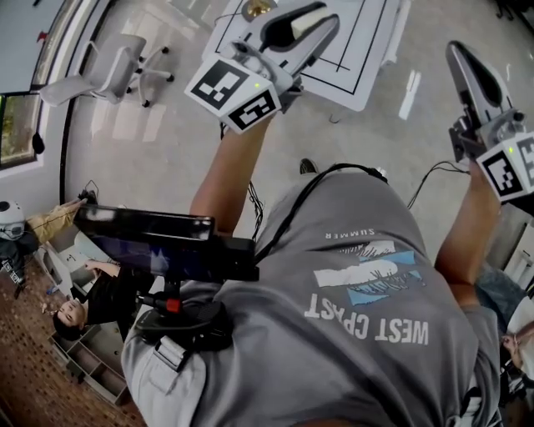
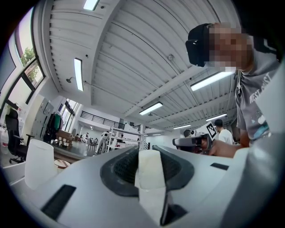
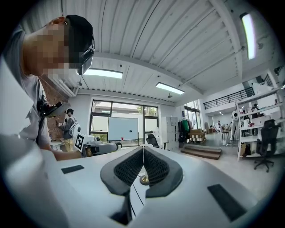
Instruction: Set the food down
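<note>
From the head view we look down on our own grey shirt and two bare forearms stretched forward, each with a gripper pointing away from the body and side by side, well apart. The left gripper [image 1: 324, 23] shows against the near left part of the white table [image 1: 367, 79] with black lines; the right gripper [image 1: 459, 54] is over bare floor just beyond the table's right edge.

Only the left gripper view shows the grip clearly: the dark pads are clamped on both sides of a pale food block [image 2: 150, 169], which stands upright between them and rises just above the tips. That view also shows a tall white container [image 2: 40, 162] on the table's left side.

The right gripper view shows its jaws closed together, tip touching tip, with nothing held. Below them a small brass-coloured thing [image 3: 143, 180] sits on the table; in the head view it lies at the table's far left edge.

Open floor lies to the left, up to an office chair [image 1: 117, 71].
</note>
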